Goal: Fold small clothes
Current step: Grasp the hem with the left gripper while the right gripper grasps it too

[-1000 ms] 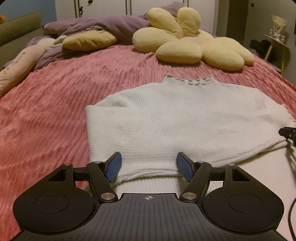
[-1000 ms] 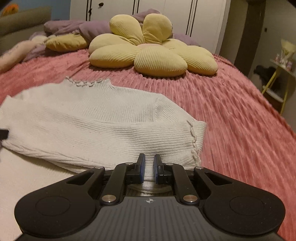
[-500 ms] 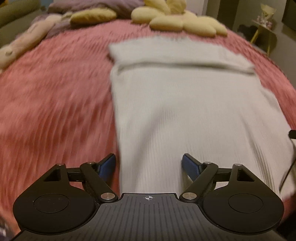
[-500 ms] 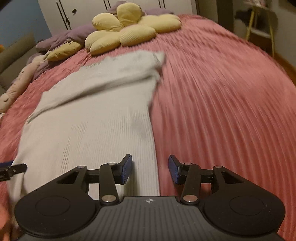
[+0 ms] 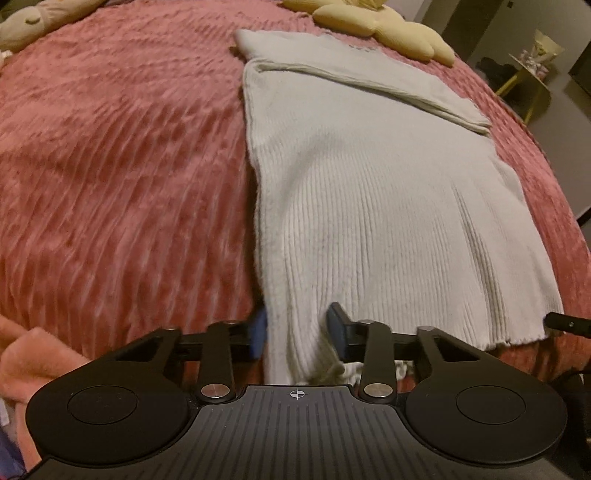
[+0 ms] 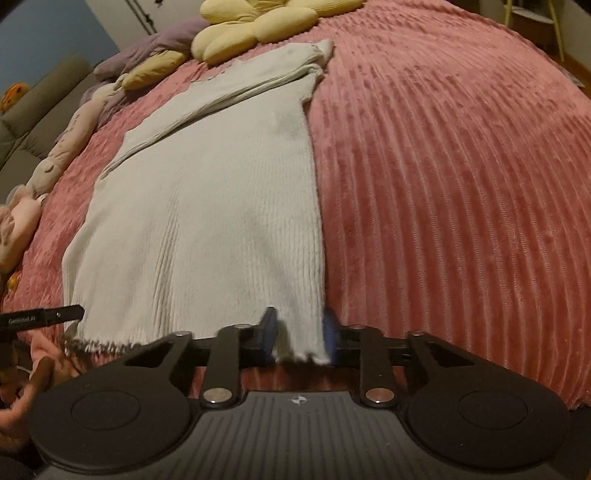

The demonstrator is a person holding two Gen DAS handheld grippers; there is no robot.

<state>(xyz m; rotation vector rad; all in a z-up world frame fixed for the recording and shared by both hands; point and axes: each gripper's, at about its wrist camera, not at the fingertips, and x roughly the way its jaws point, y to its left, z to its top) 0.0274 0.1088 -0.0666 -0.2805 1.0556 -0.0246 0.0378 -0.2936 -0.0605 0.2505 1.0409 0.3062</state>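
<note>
Both claws, just closing, pinch the white ribbed sweater's (image 5: 388,206) hem corners: left claw (image 5: 297,332), right claw (image 6: 299,330).

I see the sweater (image 5: 388,192) as soft ribbed knit, matt white. The bedspread (image 6: 443,166) looks like plush, ridged pink cloth. My left hand-held gripper (image 5: 297,332) is matt black plastic with shiny metal pivots and blue pads (image 5: 337,326).

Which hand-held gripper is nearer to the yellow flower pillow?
Neither clearly. The left hand-held gripper and the right hand-held gripper both sit at the white sweater hem, far from the yellow flower pillow.
</note>
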